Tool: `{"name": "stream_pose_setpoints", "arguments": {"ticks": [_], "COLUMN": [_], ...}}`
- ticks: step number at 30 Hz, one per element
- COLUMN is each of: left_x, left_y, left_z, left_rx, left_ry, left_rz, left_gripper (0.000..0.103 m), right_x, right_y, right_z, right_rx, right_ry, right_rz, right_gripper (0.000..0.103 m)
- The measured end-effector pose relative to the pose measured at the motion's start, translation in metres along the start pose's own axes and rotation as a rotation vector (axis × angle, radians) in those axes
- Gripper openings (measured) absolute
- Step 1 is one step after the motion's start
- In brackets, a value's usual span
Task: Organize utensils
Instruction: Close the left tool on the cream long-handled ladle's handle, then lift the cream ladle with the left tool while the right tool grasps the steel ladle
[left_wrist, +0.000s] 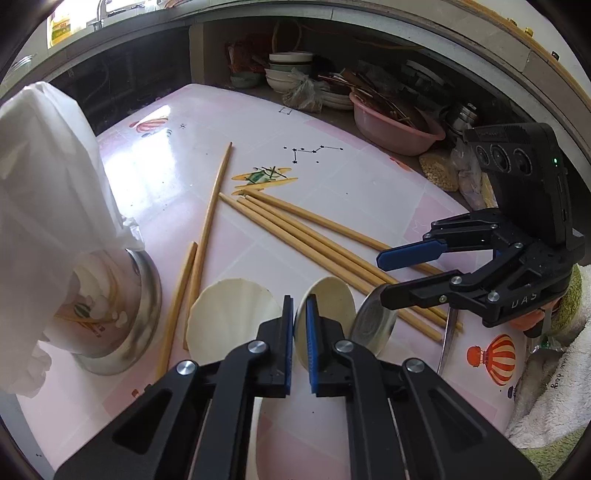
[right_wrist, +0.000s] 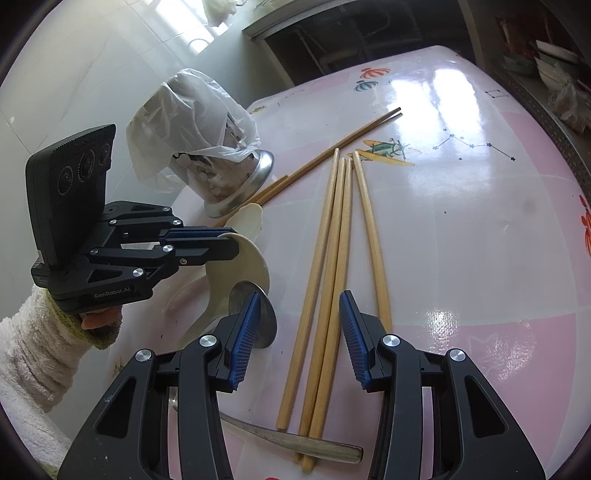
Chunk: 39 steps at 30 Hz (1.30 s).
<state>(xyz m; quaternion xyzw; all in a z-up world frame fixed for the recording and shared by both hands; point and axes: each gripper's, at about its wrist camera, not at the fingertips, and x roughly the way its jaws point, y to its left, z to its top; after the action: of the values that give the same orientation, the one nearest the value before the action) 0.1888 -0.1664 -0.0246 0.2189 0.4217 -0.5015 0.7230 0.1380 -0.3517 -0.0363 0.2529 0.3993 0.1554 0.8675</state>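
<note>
My left hand-held gripper (left_wrist: 300, 317) is closed on the rim of a cream ceramic spoon (left_wrist: 330, 306), its blue pads pinching the bowl's edge, near the desk's (left_wrist: 332, 177) front edge. A second cream spoon (left_wrist: 231, 314) lies just to its left, and a steel spoon (left_wrist: 373, 321) sits just to its right, its bowl tipped up. My right hand-held gripper (right_wrist: 299, 332) hangs open above a bundle of four wooden chopsticks (right_wrist: 332, 258), pads touching nothing I can see. The chopsticks lie side by side across the middle of the desk, their near ends crossing the steel spoon's handle (right_wrist: 295, 439). Two more chopsticks (left_wrist: 207, 236) lie apart toward the left side, beside a steel holder (left_wrist: 122, 317) draped in a white plastic bag (left_wrist: 48, 177).
</note>
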Motion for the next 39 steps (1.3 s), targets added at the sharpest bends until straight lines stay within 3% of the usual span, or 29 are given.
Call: {"name": "stream_pose_setpoints", "arguments": {"ticks": [14, 20, 30, 39], "left_x": [-0.054, -0.078, -0.116, -0.149], "left_y": [0.003, 0.013, 0.022, 0.015], "left_z": [-0.018, -0.028, -0.048, -0.057], "left_rx": [-0.030, -0.081, -0.154, -0.195], "left_ry": [-0.108, -0.171, -0.261, -0.331], "left_rz": [0.136, 0.176, 0.231, 0.295], "left_gripper": [0.003, 0.003, 0.003, 0.003], "right_x": [0.008, 0.017, 0.033, 0.006], "right_y": [0.026, 0.030, 0.026, 0.052], "right_z": [0.010, 0.021, 0.020, 0.022], "right_rx": [-0.223, -0.260, -0.247, -0.267], "right_ry": [0.040, 0.060, 0.102, 0.007], "right_rz": [-0.033, -0.020, -0.043, -0.079], "right_gripper": [0.041, 0.038, 0.012, 0.005]}}
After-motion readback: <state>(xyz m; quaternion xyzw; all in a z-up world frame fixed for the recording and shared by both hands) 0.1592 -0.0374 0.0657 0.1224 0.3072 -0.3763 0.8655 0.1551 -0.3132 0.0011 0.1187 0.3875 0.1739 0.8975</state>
